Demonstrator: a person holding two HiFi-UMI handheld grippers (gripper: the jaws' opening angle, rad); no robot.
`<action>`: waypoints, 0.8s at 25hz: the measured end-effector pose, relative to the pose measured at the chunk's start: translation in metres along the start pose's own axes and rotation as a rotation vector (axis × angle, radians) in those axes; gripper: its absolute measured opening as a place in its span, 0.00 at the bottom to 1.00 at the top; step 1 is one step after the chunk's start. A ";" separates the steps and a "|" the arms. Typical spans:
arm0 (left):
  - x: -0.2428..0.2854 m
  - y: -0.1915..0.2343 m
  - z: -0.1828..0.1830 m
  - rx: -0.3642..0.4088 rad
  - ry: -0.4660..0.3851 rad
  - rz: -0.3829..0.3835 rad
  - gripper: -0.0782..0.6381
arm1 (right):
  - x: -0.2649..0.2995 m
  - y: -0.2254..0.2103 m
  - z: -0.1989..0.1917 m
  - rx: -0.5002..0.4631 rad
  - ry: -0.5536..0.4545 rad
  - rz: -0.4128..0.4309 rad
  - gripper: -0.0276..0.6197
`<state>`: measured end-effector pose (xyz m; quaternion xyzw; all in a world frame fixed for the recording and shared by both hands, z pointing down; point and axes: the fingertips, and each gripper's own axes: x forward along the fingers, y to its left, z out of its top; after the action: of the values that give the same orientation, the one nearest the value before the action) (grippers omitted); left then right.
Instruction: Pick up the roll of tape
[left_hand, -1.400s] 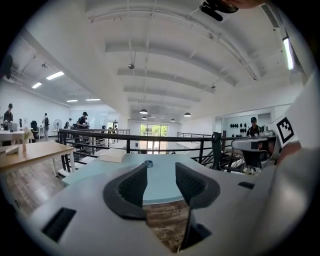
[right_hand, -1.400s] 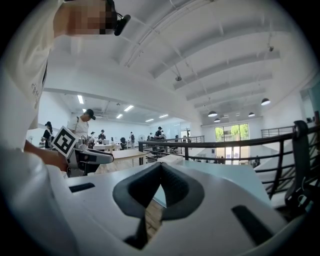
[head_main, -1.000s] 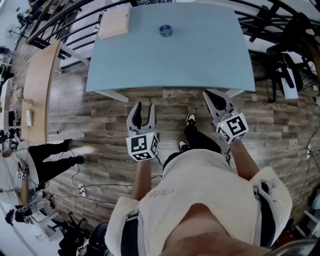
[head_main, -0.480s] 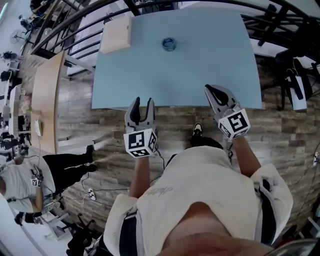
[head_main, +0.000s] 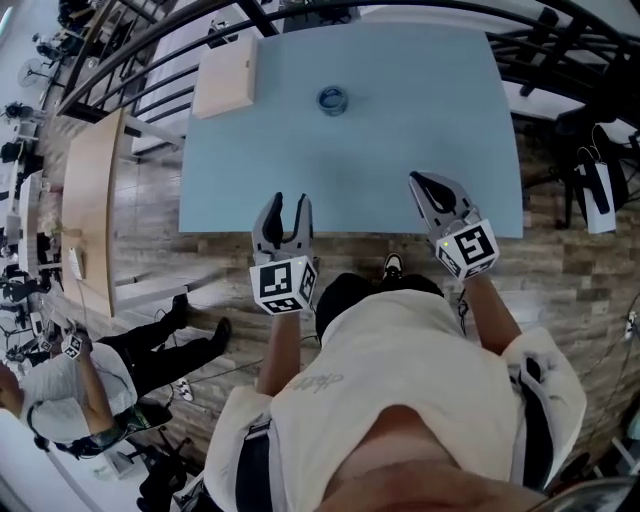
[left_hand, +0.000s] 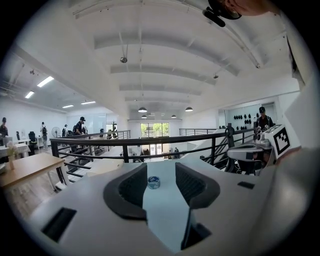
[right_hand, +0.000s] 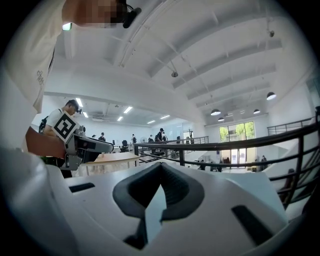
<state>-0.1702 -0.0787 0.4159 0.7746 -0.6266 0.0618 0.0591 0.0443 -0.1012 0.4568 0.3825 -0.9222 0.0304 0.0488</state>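
The roll of tape (head_main: 333, 100), small and bluish, lies flat on the far part of the light blue table (head_main: 400, 130). Both grippers hover at the table's near edge, well short of the roll. My left gripper (head_main: 288, 203) is open with nothing in it; in the left gripper view the tape (left_hand: 153, 182) shows small and distant in the gap of the left gripper (left_hand: 161, 184). My right gripper (head_main: 421, 181) is shut and empty, its tips meeting in the right gripper view (right_hand: 161, 166).
A pale wooden board (head_main: 227, 75) rests on the table's far left corner. A black railing (head_main: 150, 40) runs behind the table. A long wooden table (head_main: 85, 200) stands to the left, and a person (head_main: 80, 390) is on the floor at lower left.
Both grippers have come forward from over the floor to the table's near edge. The left stays open, the right shut. The person at lower left has shifted.
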 end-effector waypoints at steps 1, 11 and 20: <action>0.004 0.002 0.002 0.000 0.000 0.005 0.38 | 0.004 -0.004 0.002 0.008 -0.004 -0.004 0.05; 0.044 0.031 0.001 -0.030 0.027 -0.020 0.38 | 0.047 -0.010 0.010 0.025 0.003 -0.006 0.05; 0.107 0.065 0.015 -0.039 -0.005 -0.135 0.38 | 0.098 -0.019 0.037 -0.036 0.009 -0.072 0.05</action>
<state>-0.2117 -0.1982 0.4206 0.8139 -0.5743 0.0434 0.0768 -0.0136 -0.1874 0.4320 0.4142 -0.9080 0.0141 0.0609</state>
